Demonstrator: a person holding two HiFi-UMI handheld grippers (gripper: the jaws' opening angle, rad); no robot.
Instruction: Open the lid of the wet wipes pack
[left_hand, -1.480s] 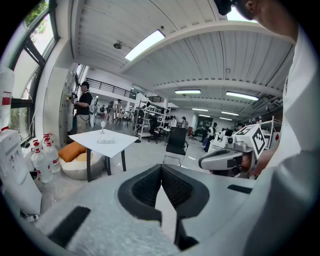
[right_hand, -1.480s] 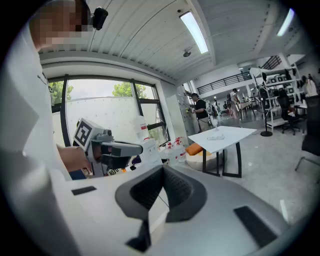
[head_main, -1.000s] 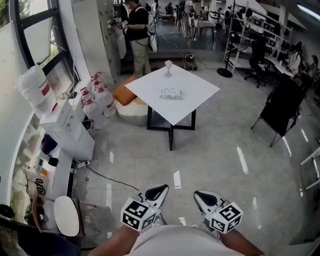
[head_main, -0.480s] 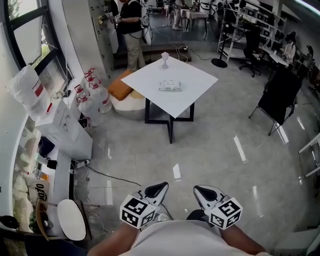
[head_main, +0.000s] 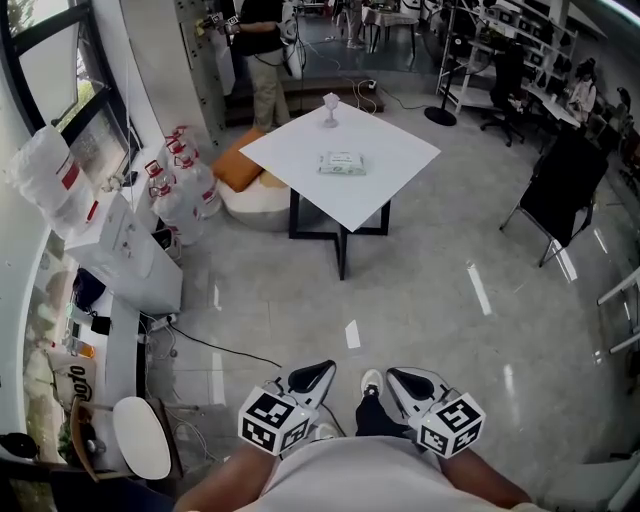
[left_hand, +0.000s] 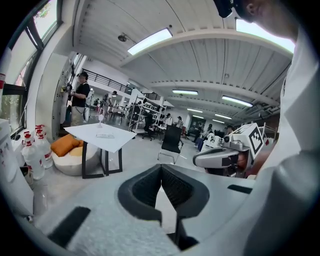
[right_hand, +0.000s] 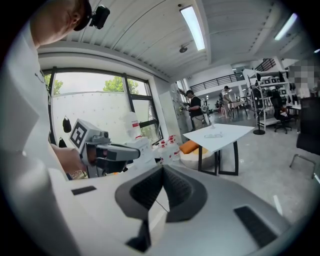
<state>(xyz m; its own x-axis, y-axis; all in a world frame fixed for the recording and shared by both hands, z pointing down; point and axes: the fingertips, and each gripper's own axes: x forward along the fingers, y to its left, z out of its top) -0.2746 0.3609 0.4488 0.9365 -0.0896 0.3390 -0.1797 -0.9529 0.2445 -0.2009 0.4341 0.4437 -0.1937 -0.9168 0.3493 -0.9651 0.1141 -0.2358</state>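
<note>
The wet wipes pack (head_main: 342, 163) lies flat on a white square table (head_main: 385, 195) far ahead across the floor, with a small stemmed glass (head_main: 330, 105) behind it. My left gripper (head_main: 322, 373) and right gripper (head_main: 397, 378) are held low, close to my body, far from the table. Both are shut with nothing between the pads. In the left gripper view the table (left_hand: 117, 142) and pack (left_hand: 105, 135) show small at left, beyond the left gripper (left_hand: 161, 167). The right gripper view has the table (right_hand: 235, 136) and pack (right_hand: 215, 135) at right, past the right gripper (right_hand: 162, 170).
Water bottles (head_main: 180, 190) and an orange cushion on a white beanbag (head_main: 240, 170) sit left of the table. A black chair (head_main: 565, 195) stands at right. A person (head_main: 262, 60) stands behind the table. A white cabinet (head_main: 130, 250) and a floor cable (head_main: 210, 345) are at left.
The head view has shifted, and a shoe has stepped into view between the two grippers. Both grippers stay shut and keep their places low in the picture.
</note>
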